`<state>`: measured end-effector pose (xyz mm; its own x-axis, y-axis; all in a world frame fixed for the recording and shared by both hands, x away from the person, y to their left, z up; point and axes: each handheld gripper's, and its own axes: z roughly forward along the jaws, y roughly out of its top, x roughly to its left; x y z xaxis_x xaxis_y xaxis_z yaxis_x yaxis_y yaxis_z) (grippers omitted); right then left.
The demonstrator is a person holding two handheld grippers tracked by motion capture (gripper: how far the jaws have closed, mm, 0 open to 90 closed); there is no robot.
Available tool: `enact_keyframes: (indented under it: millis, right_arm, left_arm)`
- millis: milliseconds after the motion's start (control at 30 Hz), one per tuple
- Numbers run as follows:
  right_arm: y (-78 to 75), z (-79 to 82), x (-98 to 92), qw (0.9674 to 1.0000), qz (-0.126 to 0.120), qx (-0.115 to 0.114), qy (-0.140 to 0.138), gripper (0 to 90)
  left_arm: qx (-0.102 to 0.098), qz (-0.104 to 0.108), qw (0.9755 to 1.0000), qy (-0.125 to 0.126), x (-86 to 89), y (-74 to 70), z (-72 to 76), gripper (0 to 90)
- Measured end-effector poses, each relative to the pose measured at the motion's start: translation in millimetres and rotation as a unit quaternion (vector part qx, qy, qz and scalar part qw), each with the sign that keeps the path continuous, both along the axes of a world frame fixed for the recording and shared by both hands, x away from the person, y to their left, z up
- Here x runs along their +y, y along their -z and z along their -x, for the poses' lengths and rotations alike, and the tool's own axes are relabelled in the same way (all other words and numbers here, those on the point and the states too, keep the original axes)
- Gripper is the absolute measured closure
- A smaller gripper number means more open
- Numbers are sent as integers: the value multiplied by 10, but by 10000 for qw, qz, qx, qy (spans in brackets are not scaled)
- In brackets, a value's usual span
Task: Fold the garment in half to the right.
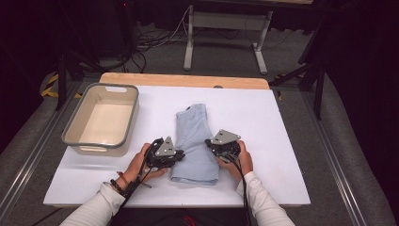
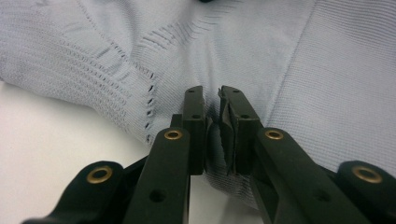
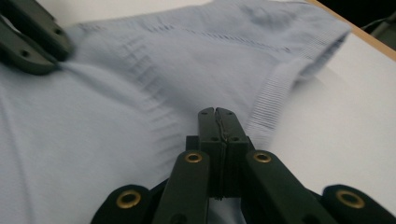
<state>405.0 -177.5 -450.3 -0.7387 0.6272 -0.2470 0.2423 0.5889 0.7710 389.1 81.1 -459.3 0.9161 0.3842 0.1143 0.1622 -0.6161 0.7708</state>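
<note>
Sweater [image 1: 196, 141] folded, long axis running near-far; L gripper [image 2: 212, 100] jaws pinching edge, R gripper [image 3: 217, 114] jaws closed.

White sleeves [image 1: 263, 202], a dark beaded bracelet [image 1: 116, 184], and black grippers (brass rivets, grey triangular plates) trailing black cables.

Folded blue sweater [image 1: 196, 141] between two grippers

The light blue knit garment [image 1: 197, 141] is folded into a long, narrow shape. It lies flat on the white tabletop [image 1: 282, 141], in the lower middle of the high view, with one short end pointing to the top of the frame. It has ribbed edges and rows of small holes in the knit.
</note>
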Motion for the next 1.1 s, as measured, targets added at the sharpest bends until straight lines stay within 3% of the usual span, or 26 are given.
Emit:
enact_keyframes:
  millis: [133, 233, 400, 467, 533, 633, 667, 767, 933, 1100]
  right_arm:
    - [-30, -29, -137, 9991, 64, -46, 405, 900]
    - [-105, 3, -221, 9986, -237, -60, 469, 900]
    - [-230, 228, -184, 9993, -198, -311, 48, 897]
    - [-272, 306, -179, 9986, -349, -361, -145, 895]
    - [-264, 374, -146, 9982, -365, -331, -354, 895]
    - [-199, 462, -74, 9979, -219, -240, -552, 895]
    - [-166, 494, -60, 9976, -215, -165, -632, 896]
    - [-102, 545, -51, 9973, -125, -55, -717, 891]
    - [52, 616, -73, 9968, -27, 255, -751, 889]
    - [87, 653, -166, 9978, -15, 265, -604, 888]
  left_arm:
    - [-127, -7, 9999, -1, -4, 2, 27, 808]
    - [-250, 12, 9997, -20, -6, -3, 52, 805]
    - [-374, 333, 9987, -3, 9, -103, 104, 760]
    - [-381, 416, 9983, 130, 6, -149, 153, 743]
    - [-359, 384, 9980, 351, 0, -171, 205, 750]
    - [-346, 176, 9974, 601, -19, -146, 284, 761]
    - [-346, 176, 9974, 601, -19, -146, 284, 770]
    - [-333, 65, 9973, 654, -21, -106, 323, 764]
    - [-115, -127, 9962, 853, -9, 16, 414, 780]
    - [16, -64, 9963, 861, 3, 48, 421, 793]
